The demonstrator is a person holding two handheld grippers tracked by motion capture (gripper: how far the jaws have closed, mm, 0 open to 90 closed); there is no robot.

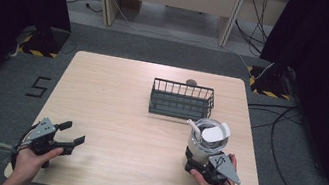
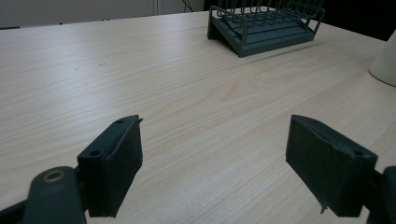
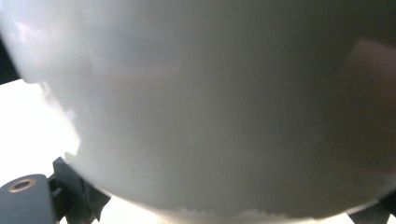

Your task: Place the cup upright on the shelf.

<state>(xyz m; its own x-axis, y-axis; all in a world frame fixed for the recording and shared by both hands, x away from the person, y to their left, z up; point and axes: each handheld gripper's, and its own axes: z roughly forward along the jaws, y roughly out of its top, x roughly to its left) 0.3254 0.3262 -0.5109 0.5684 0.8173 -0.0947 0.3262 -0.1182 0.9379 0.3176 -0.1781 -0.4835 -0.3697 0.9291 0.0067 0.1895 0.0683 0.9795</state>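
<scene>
A white cup [image 1: 208,138] stands on the wooden table [image 1: 116,94] at the front right, with a white handle and a white flat piece sticking out of its top. My right gripper [image 1: 200,158] sits right behind the cup with its jaws at the cup's base. In the right gripper view the cup's wall [image 3: 210,93] is pressed close and hides the pads, so contact is unclear. My left gripper [image 1: 72,134] rests near the front left edge, open and holding nothing [image 2: 219,163]. The cup's edge [image 2: 385,60] also shows in the left gripper view.
A dark wire basket [image 1: 181,99] stands at the back centre-right of the table, just beyond the cup [image 2: 266,23]. A small dark round object [image 1: 191,82] lies behind it at the far edge. Cables run on the floor to the right.
</scene>
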